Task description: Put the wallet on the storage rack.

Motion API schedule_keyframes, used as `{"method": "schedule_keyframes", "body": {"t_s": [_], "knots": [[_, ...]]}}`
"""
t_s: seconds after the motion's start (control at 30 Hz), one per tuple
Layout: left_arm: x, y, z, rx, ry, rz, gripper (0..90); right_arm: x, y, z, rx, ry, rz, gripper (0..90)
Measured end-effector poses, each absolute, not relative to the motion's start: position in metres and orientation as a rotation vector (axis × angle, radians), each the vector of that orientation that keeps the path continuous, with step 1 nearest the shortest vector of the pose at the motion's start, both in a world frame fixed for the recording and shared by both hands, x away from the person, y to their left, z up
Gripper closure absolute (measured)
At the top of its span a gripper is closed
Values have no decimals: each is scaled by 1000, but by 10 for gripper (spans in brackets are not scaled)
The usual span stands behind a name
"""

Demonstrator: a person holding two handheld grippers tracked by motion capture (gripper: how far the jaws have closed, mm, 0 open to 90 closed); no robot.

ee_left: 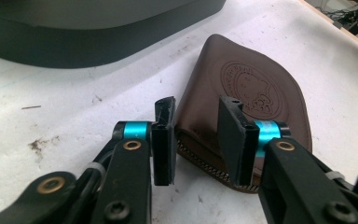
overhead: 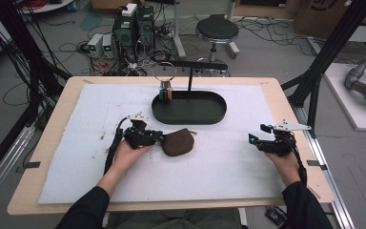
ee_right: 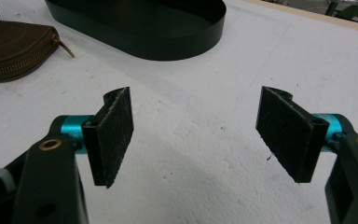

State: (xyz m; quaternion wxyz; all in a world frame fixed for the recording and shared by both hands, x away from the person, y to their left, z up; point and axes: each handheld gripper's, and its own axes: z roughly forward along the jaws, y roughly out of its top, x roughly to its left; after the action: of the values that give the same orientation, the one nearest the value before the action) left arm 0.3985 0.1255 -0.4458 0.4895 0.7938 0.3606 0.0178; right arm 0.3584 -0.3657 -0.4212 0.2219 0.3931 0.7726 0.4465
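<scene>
A brown leather pouch (overhead: 177, 143) with an embossed round emblem lies flat on the white mat, just in front of the black oval tray (overhead: 189, 119). My left gripper (overhead: 159, 138) reaches in from the left at the pouch's near corner. In the left gripper view the pouch (ee_left: 251, 84) has that corner between the jaws of the left gripper (ee_left: 196, 107); both pads touch the leather, which creases between them. My right gripper (overhead: 257, 133) rests at the mat's right side, apart from the pouch. In the right gripper view the right gripper (ee_right: 196, 107) stands wide open over bare mat, the pouch (ee_right: 14, 46) far left.
The tray (ee_right: 168, 46) has a low wall (ee_left: 74, 42) and a black T-shaped stand (overhead: 190, 76). A wire ring with small coloured pieces (overhead: 166, 90) sits at its left end. The mat (overhead: 219, 176) covers a wooden table. A stool (overhead: 217, 31) and cables lie beyond.
</scene>
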Motion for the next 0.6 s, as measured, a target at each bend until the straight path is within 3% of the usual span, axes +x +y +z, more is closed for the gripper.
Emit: {"method": "schedule_keyframes", "body": {"t_s": [0.6], "knots": [[375, 108, -418, 1950, 625, 225, 779, 358, -367, -420, 1085, 2122, 1244, 283]]}}
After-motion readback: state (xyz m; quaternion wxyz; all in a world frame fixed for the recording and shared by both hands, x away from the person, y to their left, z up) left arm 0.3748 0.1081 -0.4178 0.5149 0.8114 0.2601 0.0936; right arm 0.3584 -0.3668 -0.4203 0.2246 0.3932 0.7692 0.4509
